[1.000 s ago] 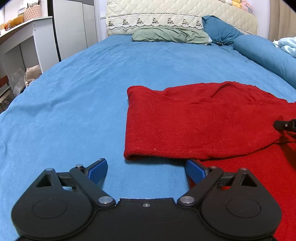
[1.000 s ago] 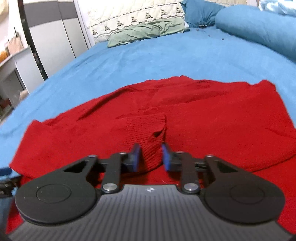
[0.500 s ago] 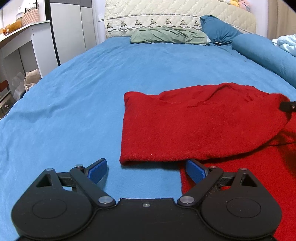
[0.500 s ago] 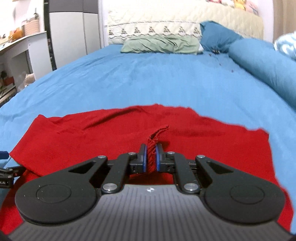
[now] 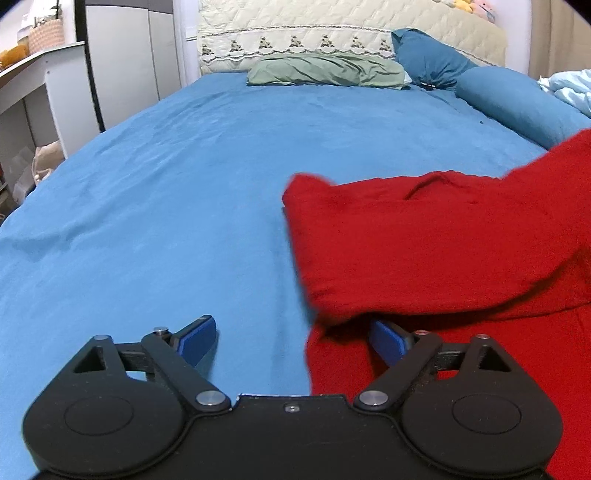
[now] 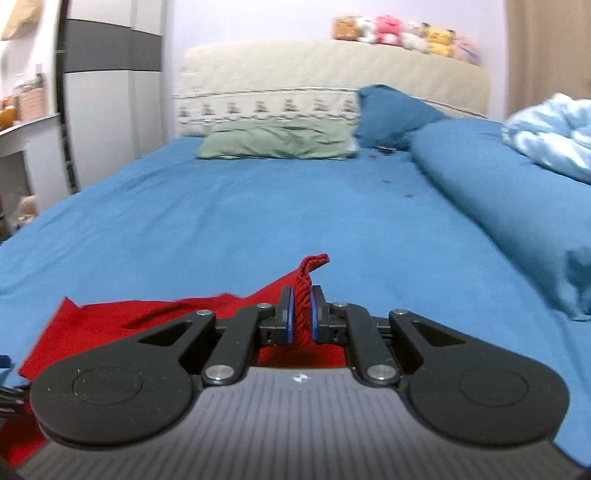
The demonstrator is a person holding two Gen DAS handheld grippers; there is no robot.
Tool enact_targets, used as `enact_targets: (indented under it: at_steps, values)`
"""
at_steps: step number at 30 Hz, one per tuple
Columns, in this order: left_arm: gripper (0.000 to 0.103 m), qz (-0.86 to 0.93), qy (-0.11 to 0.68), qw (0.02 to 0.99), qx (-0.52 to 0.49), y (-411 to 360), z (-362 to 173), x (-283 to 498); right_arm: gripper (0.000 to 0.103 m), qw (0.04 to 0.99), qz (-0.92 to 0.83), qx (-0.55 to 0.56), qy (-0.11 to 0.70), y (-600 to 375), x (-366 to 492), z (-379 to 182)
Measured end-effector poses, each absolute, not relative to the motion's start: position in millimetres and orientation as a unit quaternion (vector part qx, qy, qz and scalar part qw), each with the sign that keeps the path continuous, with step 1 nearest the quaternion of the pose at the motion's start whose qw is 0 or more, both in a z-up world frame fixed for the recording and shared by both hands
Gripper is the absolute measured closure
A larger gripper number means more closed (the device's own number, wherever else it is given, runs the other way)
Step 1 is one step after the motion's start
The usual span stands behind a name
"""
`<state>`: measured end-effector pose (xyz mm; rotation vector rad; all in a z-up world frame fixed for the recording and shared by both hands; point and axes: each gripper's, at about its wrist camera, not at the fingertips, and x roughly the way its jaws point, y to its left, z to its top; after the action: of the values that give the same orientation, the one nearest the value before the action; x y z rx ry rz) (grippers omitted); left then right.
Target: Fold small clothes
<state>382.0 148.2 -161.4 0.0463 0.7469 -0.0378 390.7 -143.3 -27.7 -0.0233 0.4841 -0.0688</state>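
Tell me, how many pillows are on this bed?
3: a green pillow flat at the headboard, a dark blue pillow propped beside it, and a long blue bolster along the side. Others may be hidden.

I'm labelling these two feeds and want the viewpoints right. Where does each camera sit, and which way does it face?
Left wrist: on the left gripper, looking down the blue bed toward the headboard; its open fingers straddle the red garment's edge.
Right wrist: on the right gripper, facing the same headboard; its fingers are shut on a pinch of red knit.
Shared: the red garment, the bed, the green pillow, the headboard.
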Motion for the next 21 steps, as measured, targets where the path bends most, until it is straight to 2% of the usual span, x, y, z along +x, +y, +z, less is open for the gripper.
enact_targets:
  at_steps: [2, 8, 13, 21]
  values:
    - [0.022, -0.019, 0.373, 0.928, 0.020, 145, -163, 386, 0.079, 0.968, -0.057, -0.008, 0.245, -165, 389, -33]
    - [0.035, -0.018, 0.377, 0.926, 0.014, 148, -165, 387, 0.079, 0.958, -0.087, -0.006, 0.272, -204, 387, -57]
    - [0.041, -0.024, 0.380, 0.925, 0.016, 146, -162, 388, 0.080, 0.959, -0.099, 0.026, 0.265, -225, 381, -61]
    - [0.048, -0.005, 0.381, 0.925, 0.019, 146, -163, 377, 0.078, 0.939, -0.094, 0.025, 0.331, -232, 379, -106]
